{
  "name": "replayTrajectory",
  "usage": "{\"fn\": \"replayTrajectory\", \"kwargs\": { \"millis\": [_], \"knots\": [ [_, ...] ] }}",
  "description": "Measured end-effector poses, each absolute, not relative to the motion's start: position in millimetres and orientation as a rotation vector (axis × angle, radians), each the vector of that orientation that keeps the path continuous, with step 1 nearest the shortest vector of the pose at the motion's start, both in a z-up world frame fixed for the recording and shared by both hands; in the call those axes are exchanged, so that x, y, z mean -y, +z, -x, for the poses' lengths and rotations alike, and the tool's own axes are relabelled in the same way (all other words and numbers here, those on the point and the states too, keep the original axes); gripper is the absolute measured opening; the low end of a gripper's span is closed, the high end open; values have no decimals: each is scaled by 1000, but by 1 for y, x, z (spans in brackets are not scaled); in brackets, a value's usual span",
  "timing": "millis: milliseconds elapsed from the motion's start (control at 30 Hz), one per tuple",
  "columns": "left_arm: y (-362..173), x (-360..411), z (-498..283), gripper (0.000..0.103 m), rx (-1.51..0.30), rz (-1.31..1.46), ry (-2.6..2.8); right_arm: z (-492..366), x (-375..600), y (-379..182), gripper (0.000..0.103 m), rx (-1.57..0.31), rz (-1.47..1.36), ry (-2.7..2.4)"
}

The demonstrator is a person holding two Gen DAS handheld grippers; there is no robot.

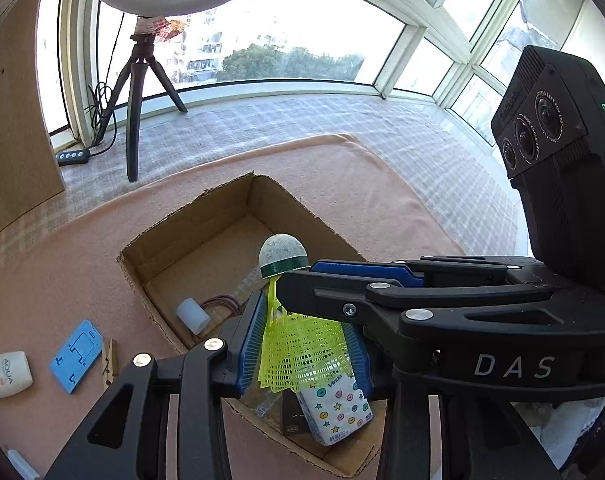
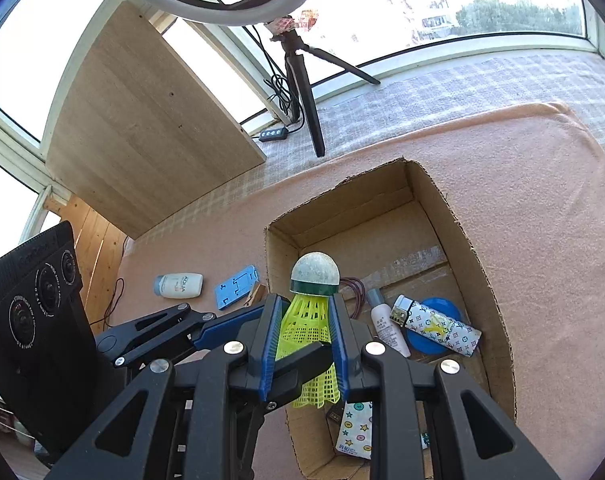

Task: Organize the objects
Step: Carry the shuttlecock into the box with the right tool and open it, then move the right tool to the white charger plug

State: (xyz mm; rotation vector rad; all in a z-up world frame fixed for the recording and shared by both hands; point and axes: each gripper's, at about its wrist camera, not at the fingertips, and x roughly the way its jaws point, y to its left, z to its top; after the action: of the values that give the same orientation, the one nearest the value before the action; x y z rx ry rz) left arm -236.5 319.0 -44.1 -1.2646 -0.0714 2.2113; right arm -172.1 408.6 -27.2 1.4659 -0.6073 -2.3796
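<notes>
Pink cloth covers the counter (image 2: pixel 502 240). Right tool (image 2: pixel 304 308) and left tool (image 1: pixel 302 312) both clamp a yellow shuttlecock (image 2: pixel 312 304) above the cardboard box (image 2: pixel 482 264); an "AQUA" bottle (image 2: pixel 178 285) lies left.

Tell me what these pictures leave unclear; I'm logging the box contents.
- Left wrist view: the grippers and shuttlecock cover much of the box floor.
- Right wrist view: the tissue pack is partly hidden behind the gripper.
- Bottle label: too small to read.
</notes>
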Motion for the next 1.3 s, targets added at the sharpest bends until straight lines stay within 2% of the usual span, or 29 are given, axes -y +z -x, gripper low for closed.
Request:
{"fn": "replayTrajectory", "kwargs": {
  "millis": [133, 200, 233, 267, 300, 367, 833, 1300],
  "knots": [
    [-48, -326, 246, 42, 59, 1266, 2205, 181, -416, -31, 22, 583, -1475, -2390],
    [-51, -329, 252, 52, 55, 1278, 2200, 185, -417, -32, 23, 557, -1474, -2396],
    [-51, -328, 254, 66, 59, 1287, 2210, 187, -418, -33, 27, 545, -1479, -2410],
    [-52, -327, 256, 74, 62, 1287, 2225, 188, -420, -34, 42, 537, -1486, -2437],
    [-53, -326, 257, 75, 62, 1285, 2232, 188, -423, -34, 58, 535, -1479, -2474],
    [-56, -324, 258, 75, 58, 1298, 2232, 187, -428, -34, 66, 535, -1463, -2530],
    [-55, -296, 251, 75, 80, 1312, 2263, 185, -421, -32, 66, 530, -1472, -2549],
    [-51, -203, 210, 75, 148, 1369, 2393, 167, -376, -26, 66, 506, -1442, -2493]
  ]
}}
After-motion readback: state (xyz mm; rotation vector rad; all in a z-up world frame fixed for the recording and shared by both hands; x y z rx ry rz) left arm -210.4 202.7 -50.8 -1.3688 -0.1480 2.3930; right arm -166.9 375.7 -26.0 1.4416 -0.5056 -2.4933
